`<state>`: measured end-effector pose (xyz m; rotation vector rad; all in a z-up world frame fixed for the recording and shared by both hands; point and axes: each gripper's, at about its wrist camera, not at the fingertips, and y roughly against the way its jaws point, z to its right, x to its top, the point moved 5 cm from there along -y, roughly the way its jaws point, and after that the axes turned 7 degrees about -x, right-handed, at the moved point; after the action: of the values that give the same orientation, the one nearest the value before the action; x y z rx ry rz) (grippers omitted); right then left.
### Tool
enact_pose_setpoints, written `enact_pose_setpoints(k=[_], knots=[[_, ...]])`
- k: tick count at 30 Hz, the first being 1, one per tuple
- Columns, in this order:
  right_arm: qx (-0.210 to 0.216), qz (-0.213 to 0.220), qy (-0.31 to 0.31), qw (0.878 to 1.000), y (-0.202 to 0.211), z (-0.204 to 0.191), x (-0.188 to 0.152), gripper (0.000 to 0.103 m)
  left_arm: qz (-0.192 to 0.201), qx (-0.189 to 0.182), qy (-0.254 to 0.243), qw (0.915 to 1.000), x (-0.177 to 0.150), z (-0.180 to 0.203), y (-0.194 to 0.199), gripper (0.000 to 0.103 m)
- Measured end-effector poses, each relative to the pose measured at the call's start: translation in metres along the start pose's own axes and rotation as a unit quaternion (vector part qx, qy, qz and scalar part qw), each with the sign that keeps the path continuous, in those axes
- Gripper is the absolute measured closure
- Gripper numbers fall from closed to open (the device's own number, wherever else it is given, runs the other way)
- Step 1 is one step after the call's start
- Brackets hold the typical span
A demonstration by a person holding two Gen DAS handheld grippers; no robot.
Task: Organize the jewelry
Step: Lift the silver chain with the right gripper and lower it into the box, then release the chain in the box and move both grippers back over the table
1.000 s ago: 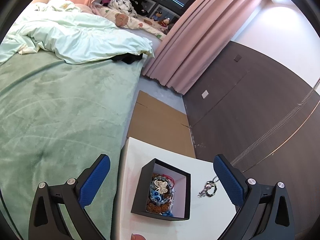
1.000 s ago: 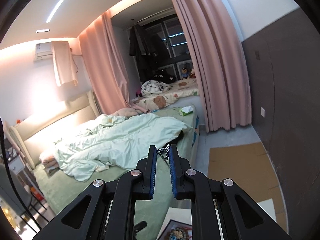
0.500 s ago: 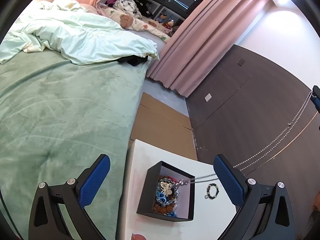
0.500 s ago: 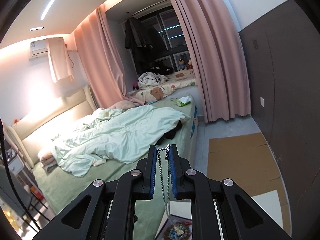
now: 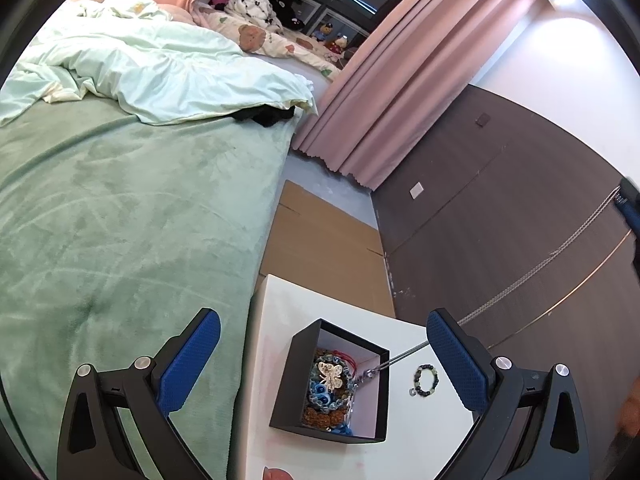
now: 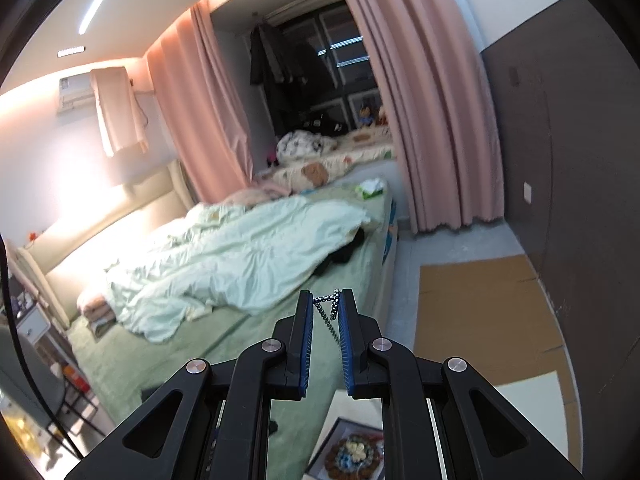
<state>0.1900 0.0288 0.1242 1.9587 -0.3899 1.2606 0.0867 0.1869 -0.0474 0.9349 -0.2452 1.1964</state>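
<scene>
A black jewelry box (image 5: 298, 364) with a white inside stands on the white table (image 5: 280, 308). It holds beaded bracelets and a butterfly piece (image 5: 330, 374). My left gripper (image 5: 323, 320) is open, its blue pads wide on either side of the box and holding nothing. A silver chain necklace (image 5: 520, 278) slants from my right gripper (image 5: 628, 204) at the right edge down to the box, its lower end resting inside. In the right wrist view my right gripper (image 6: 326, 304) is shut on the chain (image 6: 329, 314), high above the box (image 6: 352, 452). A small dark beaded bracelet (image 5: 426, 380) lies on the table right of the box.
A bed with a green blanket (image 5: 120, 220) and a pale quilt (image 5: 160, 68) fills the left. Flat cardboard (image 5: 324, 240) lies on the floor beyond the table. Pink curtains (image 5: 400, 92) and a dark wall panel (image 5: 500, 220) stand to the right. A fingertip (image 5: 276, 474) shows at the bottom edge.
My right gripper has come down with the chain. The chain's lower end has swung from beside the small bracelet over to the box and now rests inside it. The left gripper stayed put.
</scene>
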Motion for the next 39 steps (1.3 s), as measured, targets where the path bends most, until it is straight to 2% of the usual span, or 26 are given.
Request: enact_pose_setpoints(k=[12, 23, 26, 27, 28, 29, 30, 32, 39], knots=[[-0.003, -0.092, -0.027, 0.995, -0.061, 0.019, -0.087, 0.089, 0.008, 0.015, 0.016, 0.9997, 0.004, -0.014, 0.004, 0.0], [-0.013, -0.147, -0.049, 0.988, -0.095, 0.037, -0.143, 0.089, 0.012, 0.025, 0.031, 0.9991, 0.007, -0.026, 0.008, 0.0], [-0.012, -0.175, -0.055, 0.983, -0.106, 0.041, -0.159, 0.088, 0.012, 0.025, 0.03, 0.9992, 0.007, -0.025, 0.008, 0.0], [-0.011, -0.186, -0.056, 0.981, -0.11, 0.043, -0.164, 0.085, 0.012, 0.026, 0.03, 0.9991, 0.007, -0.025, 0.008, 0.0], [-0.01, -0.199, -0.06, 0.978, -0.112, 0.045, -0.169, 0.077, 0.012, 0.027, 0.028, 0.9992, 0.007, -0.025, 0.008, 0.0], [-0.013, -0.205, -0.064, 0.977, -0.112, 0.049, -0.173, 0.052, 0.012, 0.028, 0.026, 0.9992, 0.007, -0.025, 0.008, 0.0], [-0.019, -0.203, -0.068, 0.977, -0.109, 0.054, -0.175, 0.032, 0.012, 0.027, 0.024, 0.9993, 0.007, -0.025, 0.008, 0.0], [-0.025, -0.19, -0.074, 0.979, -0.099, 0.065, -0.176, 0.02, 0.013, 0.028, 0.02, 0.9993, 0.005, -0.023, 0.006, 0.0], [-0.033, -0.165, -0.107, 0.98, -0.057, 0.115, -0.171, 0.02, 0.018, 0.026, -0.017, 0.9994, -0.004, 0.003, 0.0, 0.0]])
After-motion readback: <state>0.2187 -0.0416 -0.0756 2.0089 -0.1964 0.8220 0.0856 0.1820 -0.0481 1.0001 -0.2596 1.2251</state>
